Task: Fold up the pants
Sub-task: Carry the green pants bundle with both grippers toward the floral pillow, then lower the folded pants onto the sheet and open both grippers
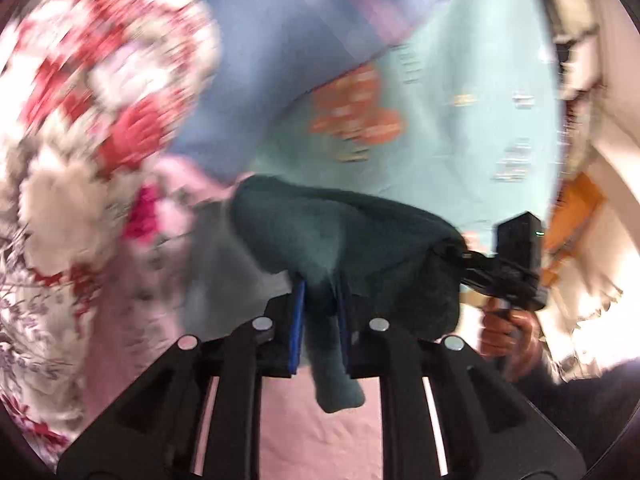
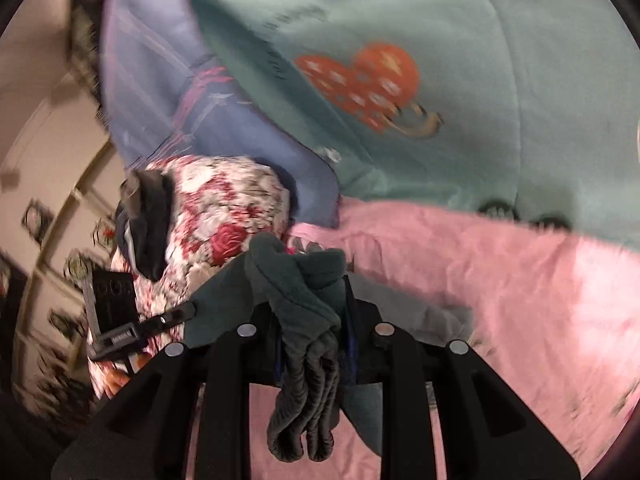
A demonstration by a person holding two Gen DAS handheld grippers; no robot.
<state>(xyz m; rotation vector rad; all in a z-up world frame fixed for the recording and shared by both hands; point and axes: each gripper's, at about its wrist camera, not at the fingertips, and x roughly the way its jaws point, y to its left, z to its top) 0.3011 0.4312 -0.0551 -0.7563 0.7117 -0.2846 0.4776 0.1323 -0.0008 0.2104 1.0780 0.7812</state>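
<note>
gripping the dark green pants (image 1: 340, 236) above the pink sheet (image 2: 500, 280), we clamp our left gripper (image 1: 321, 320) on one bunched end and our right gripper (image 2: 314, 320) on the gathered waistband.

The pants (image 2: 298, 280) are matt, fuzzy dark green fleece with a ribbed, gathered grey waistband (image 2: 304, 392), lying over a smooth pink cotton sheet (image 2: 500, 280), beside which sit a flowered cloth bundle (image 2: 224, 200) and a soft pale-green printed blanket (image 2: 460, 60).
</note>
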